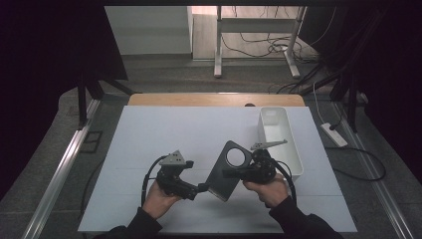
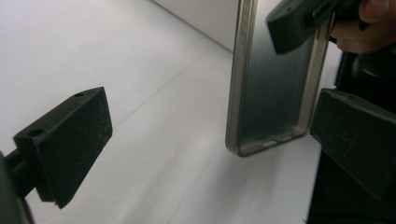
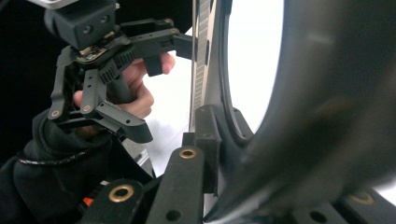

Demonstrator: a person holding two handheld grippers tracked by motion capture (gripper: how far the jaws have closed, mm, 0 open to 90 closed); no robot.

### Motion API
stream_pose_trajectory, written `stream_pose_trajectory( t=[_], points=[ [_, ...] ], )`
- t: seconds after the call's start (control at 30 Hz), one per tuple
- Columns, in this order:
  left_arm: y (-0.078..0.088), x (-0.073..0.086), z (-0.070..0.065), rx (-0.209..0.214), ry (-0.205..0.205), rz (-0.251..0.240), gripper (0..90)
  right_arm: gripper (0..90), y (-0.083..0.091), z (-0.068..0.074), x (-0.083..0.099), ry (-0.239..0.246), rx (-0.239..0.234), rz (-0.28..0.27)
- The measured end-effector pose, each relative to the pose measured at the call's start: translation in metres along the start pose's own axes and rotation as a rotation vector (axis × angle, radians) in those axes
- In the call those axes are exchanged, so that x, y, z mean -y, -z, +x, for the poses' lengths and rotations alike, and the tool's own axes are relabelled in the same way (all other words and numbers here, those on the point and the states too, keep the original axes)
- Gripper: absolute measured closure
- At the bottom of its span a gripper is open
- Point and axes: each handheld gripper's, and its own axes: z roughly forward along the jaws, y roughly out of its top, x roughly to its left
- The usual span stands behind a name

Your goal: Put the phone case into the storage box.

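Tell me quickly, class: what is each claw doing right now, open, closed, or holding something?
Left claw: open, jaws spread wide, pads off the grey metal tray beside them.
Right claw: closed on the grey metal tray, holding it tilted above the table.

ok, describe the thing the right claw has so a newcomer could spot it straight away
Start at the white table and find the white bin near its right edge. Just left of the bin, the right claw is shut on a dark grey metal tray, held tilted above the table. It is the only flat dark piece there, with a big round hole near its top.
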Motion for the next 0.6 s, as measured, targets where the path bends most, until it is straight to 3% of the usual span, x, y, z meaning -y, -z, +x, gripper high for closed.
stream_pose_trajectory(
  t=[0.2, 0.33, 0.6],
  points=[
    [-0.006, 0.001, -0.001, 0.060, -0.002, 0.028, 0.0, 85.9, 0.002, 0.006, -0.002, 0.073, 0.003, 0.029],
    [-0.013, 0.002, -0.004, 0.099, -0.019, 0.066, 0.0, 85.9, 0.001, 0.012, -0.003, 0.128, -0.021, 0.042],
    [-0.022, 0.002, -0.011, 0.154, -0.041, 0.088, 2.3, 86.0, -0.002, 0.017, -0.003, 0.168, -0.068, 0.065]
  ],
)
